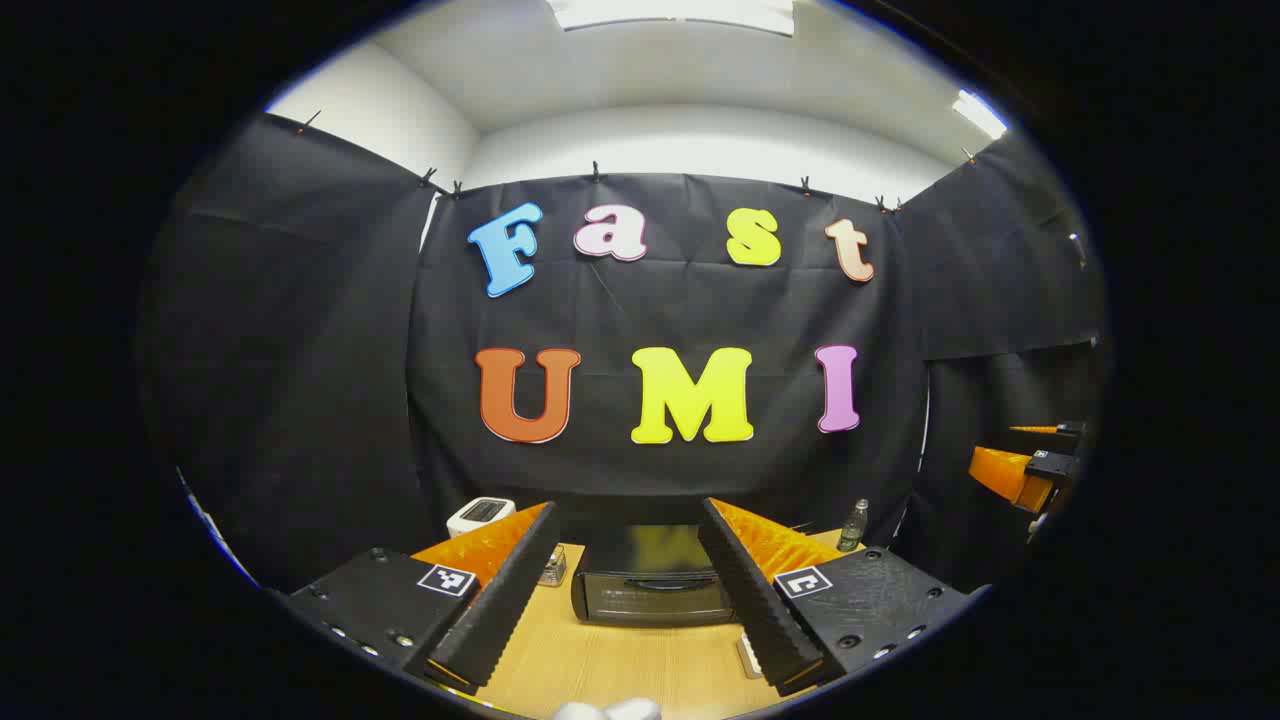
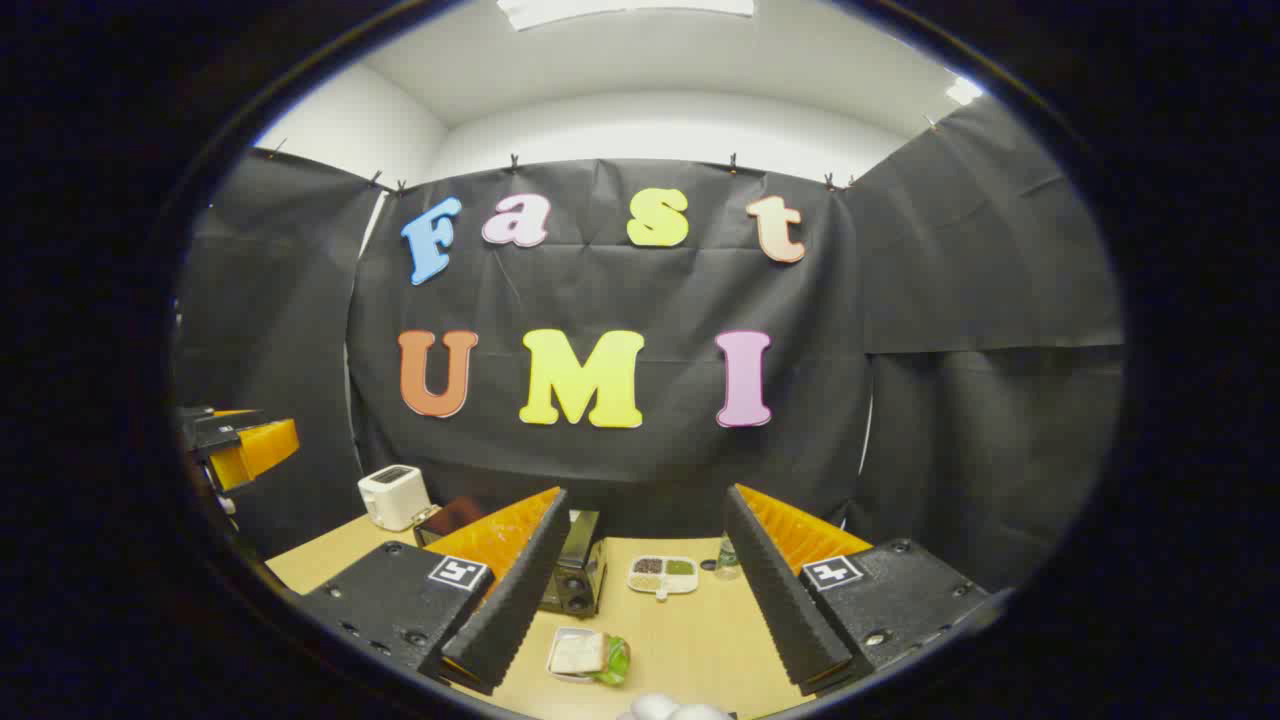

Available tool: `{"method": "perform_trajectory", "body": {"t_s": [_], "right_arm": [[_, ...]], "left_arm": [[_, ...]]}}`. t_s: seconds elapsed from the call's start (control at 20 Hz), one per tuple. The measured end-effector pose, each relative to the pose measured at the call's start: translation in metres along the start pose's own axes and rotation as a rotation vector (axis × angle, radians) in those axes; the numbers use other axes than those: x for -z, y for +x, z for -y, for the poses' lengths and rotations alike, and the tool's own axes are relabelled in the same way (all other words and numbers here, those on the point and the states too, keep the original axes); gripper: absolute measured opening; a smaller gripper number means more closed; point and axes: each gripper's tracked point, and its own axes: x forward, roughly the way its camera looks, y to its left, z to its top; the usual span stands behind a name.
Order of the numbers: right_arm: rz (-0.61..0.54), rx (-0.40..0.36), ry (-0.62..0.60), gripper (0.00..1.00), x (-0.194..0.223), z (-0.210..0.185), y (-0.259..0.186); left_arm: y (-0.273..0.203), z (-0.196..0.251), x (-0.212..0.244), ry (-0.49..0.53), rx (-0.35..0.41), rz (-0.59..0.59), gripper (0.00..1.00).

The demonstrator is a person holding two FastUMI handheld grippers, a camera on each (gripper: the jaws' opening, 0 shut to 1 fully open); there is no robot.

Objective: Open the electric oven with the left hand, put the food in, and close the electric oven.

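The oven (image 1: 652, 585) sits shut on the tabletop (image 1: 610, 665) straight ahead of the left claw (image 1: 628, 580); its stiff hinged door likely opens best by the bar handle (image 1: 655, 581). The food (image 2: 580, 653) looks light. Both claws, left and right (image 2: 640, 590), are spread wide and hold nothing.

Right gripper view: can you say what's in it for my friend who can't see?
The open right gripper hangs over a wooden table, with a small tray of food between its fingers. Farther back stand a dark oven, a white toaster and a divided dish.
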Motion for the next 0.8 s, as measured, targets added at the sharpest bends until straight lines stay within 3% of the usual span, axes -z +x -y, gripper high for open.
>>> {"method": "perform_trajectory", "body": {"t_s": [0.8], "right_arm": [[-0.009,0.006,-0.004,0.96,0.002,0.005,0.004]], "left_arm": [[0.018,-0.003,0.003,0.015,-0.001,-0.002,0.93]]}}
